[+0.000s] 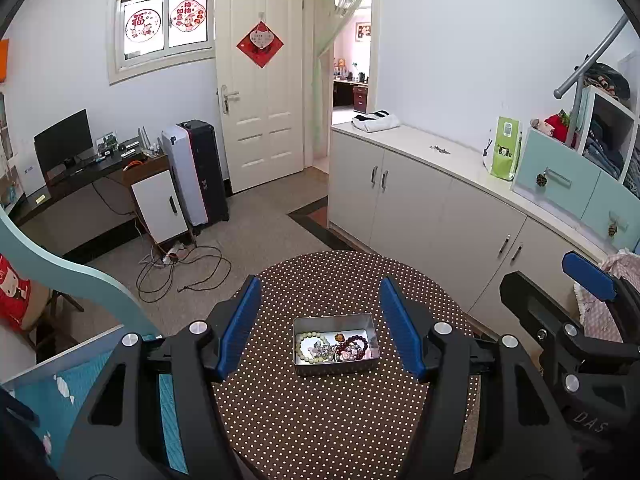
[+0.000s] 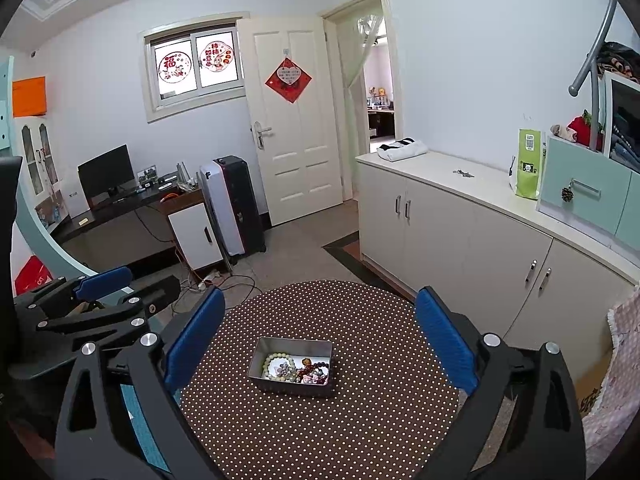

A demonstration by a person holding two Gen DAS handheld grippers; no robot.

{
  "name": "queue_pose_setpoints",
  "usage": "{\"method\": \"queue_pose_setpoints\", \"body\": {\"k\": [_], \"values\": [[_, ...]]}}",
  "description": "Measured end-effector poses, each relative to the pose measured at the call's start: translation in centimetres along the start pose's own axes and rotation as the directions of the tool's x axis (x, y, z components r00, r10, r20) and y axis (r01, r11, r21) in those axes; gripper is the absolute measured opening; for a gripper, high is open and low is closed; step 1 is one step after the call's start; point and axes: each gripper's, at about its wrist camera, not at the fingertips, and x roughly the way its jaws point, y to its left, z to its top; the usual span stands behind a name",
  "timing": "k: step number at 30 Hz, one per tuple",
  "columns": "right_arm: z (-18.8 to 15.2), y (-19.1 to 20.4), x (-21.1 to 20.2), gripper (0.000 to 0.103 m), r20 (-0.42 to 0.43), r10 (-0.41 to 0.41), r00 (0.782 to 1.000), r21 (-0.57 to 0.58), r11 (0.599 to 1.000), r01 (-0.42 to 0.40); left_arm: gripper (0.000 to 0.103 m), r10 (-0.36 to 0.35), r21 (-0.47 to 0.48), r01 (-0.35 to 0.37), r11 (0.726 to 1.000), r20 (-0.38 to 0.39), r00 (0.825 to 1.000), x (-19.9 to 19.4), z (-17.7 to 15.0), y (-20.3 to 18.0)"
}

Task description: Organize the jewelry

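Note:
A small metal tin (image 1: 335, 363) sits in the middle of a round table with a brown dotted cloth (image 1: 340, 420). In it lie a pale green bead bracelet (image 1: 310, 346), a dark red bead bracelet (image 1: 354, 348) and other small jewelry. My left gripper (image 1: 320, 320) is open and empty, held above the table with the tin between its blue pads. My right gripper (image 2: 320, 332) is open and empty, also above the tin (image 2: 291, 367). The right gripper shows at the right in the left wrist view (image 1: 588, 276), the left gripper at the left in the right wrist view (image 2: 104, 280).
White cabinets (image 1: 440, 200) run along the right wall, with a green bag (image 1: 505, 148) and teal drawers (image 1: 560, 176) on top. A desk with a monitor (image 1: 64, 140) stands at the far left. Cables (image 1: 180, 268) lie on the floor. A bed edge (image 1: 60, 380) is at the near left.

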Motion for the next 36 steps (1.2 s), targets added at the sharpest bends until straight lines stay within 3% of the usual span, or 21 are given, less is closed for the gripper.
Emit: {"method": "queue_pose_setpoints", "body": {"k": [19, 23, 28, 33, 34, 36], "values": [[0.0, -0.1, 0.6, 0.093, -0.018, -0.002, 1.000, 0.001, 1.000, 0.002, 0.066, -0.007, -0.016, 0.006, 1.000, -0.036, 0.999, 1.4, -0.2, 0.9], [-0.1, -0.1, 1.2, 0.095, -0.037, -0.004, 0.999, 0.010, 1.000, 0.004, 0.080, -0.012, -0.029, 0.009, 1.000, -0.075, 0.997, 2.6, -0.5, 1.5], [-1.0, -0.7, 3.4, 0.095, -0.117, -0.014, 0.993, 0.035, 0.999, 0.018, 0.087, -0.012, -0.048, 0.003, 0.999, -0.196, 0.981, 5.9, -2.1, 3.0], [-4.3, -2.0, 8.4, 0.095, -0.290, -0.079, 0.954, 0.041, 0.995, 0.095, 0.089, 0.032, -0.059, -0.056, 0.997, -0.350, 0.936, 11.2, -5.4, 5.6], [-5.5, -2.5, 10.2, 0.095, -0.349, -0.098, 0.932, 0.032, 0.993, 0.117, 0.089, 0.051, -0.050, -0.076, 0.996, -0.383, 0.922, 12.7, -6.6, 6.3], [-7.5, -3.2, 12.9, 0.095, -0.432, -0.131, 0.892, 0.011, 0.989, 0.151, 0.089, 0.096, -0.037, -0.119, 0.992, -0.388, 0.917, 14.7, -8.4, 7.7]]}}
